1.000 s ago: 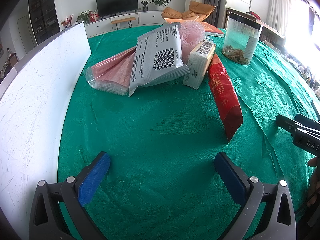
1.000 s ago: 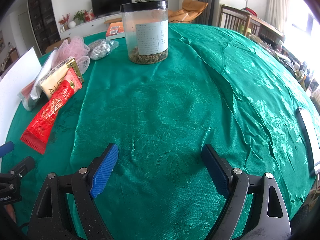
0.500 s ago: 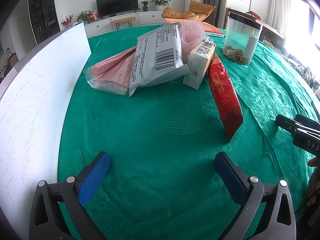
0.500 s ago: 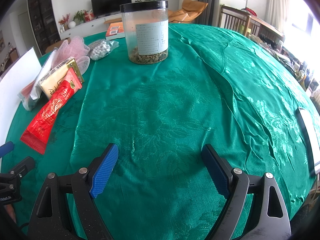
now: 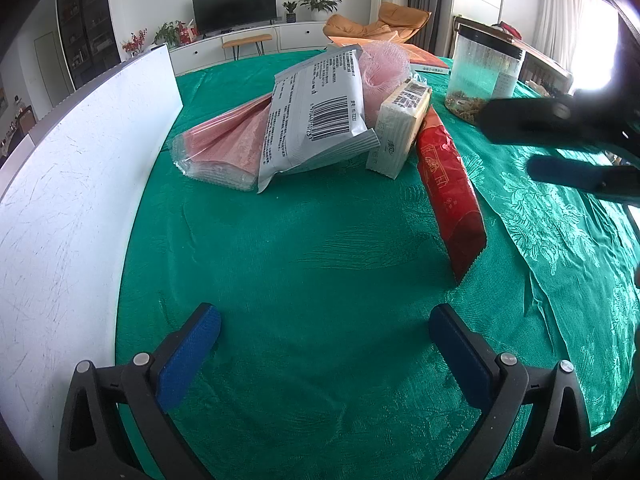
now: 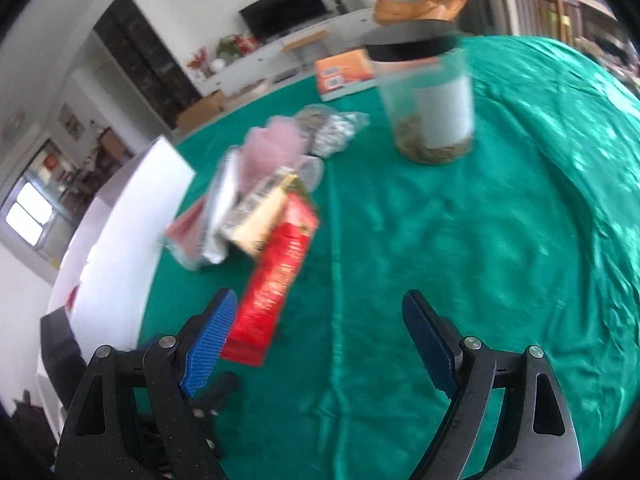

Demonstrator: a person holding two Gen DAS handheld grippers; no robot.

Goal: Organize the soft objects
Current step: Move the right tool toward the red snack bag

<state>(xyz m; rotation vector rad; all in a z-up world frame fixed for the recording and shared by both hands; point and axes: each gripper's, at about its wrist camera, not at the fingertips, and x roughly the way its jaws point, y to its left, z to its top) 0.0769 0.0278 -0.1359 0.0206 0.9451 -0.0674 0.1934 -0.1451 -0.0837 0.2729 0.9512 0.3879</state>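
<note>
Near pile, red packet [image 5: 448, 192] lengthwise.

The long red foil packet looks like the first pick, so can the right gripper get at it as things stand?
Probably yes. The right gripper is open and empty above the green tablecloth, and the long red foil packet lies just ahead with its near end bare; only its far end touches the pile.

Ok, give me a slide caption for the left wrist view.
Open left tool above green tablecloth, facing a pile of soft packets.
</note>
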